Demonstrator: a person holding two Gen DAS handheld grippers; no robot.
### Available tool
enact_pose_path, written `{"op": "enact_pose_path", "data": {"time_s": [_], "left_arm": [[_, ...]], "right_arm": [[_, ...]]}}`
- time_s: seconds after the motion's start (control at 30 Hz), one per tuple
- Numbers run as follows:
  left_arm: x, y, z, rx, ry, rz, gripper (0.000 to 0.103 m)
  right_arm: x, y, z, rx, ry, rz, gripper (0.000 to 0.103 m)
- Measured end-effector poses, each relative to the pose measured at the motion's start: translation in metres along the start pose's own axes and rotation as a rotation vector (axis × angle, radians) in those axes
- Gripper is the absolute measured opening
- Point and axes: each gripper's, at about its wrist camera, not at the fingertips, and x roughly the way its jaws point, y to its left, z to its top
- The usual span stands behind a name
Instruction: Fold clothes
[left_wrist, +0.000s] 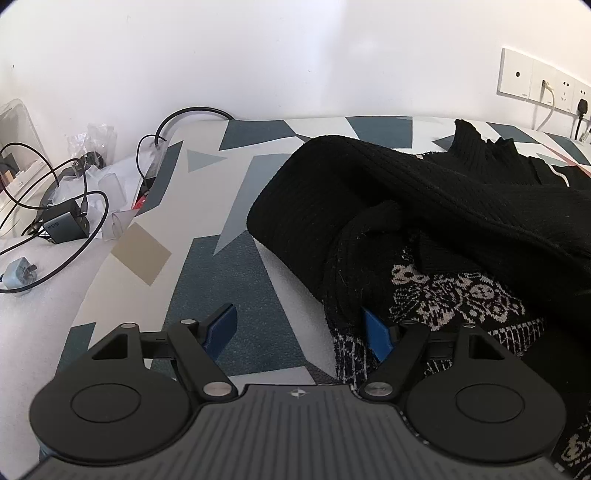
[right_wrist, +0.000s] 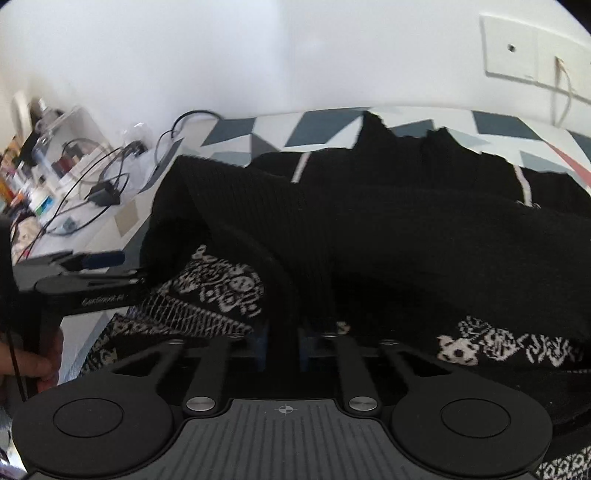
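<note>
- The sweater (left_wrist: 424, 206) lies bunched on the patterned cloth (left_wrist: 229, 266), well right of the charger (left_wrist: 66, 224). Folding it while still crumpled risks a lopsided fold.
- The right tool (right_wrist: 282, 345) is pinched closed on a fold of sweater. If it has caught several layers, lifting would probably drag the heap instead of spreading it.
- The left tool (left_wrist: 299, 332) gapes open at the sweater's left edge, one finger (left_wrist: 376, 338) against the knit. Closing here may catch only the sleeve.
</note>
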Motion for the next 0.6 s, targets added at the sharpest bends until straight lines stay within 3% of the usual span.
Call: {"op": "enact_pose_path", "data": {"time_s": [0.17, 0.33, 0.4, 0.5, 0.57, 0.6], "left_arm": [[-0.009, -0.002, 0.002, 0.032, -0.017, -0.023, 0.060], [-0.019, -0.019, -0.001, 0.182, -0.075, -0.031, 0.061], [-0.024, -0.030, -0.002, 0.258, -0.111, -0.025, 0.063], [-0.022, -0.046, -0.002, 0.359, -0.143, 0.000, 0.064], [-0.014, -0.050, 0.001, 0.369, -0.122, 0.001, 0.064], [-0.010, -0.051, 0.002, 0.370, -0.112, 0.008, 0.064]], "right_arm": [[-0.055, -0.044, 0.027, 0.182, -0.254, -0.037, 0.004], [-0.112, -0.104, 0.054, 0.363, -0.441, -0.131, 0.004], [-0.123, -0.124, 0.057, 0.416, -0.466, -0.140, 0.004], [-0.109, -0.138, 0.066, 0.402, -0.394, -0.191, 0.005], [-0.084, -0.148, 0.071, 0.395, -0.327, -0.251, 0.009], [-0.072, -0.155, 0.072, 0.404, -0.293, -0.284, 0.018]]}}
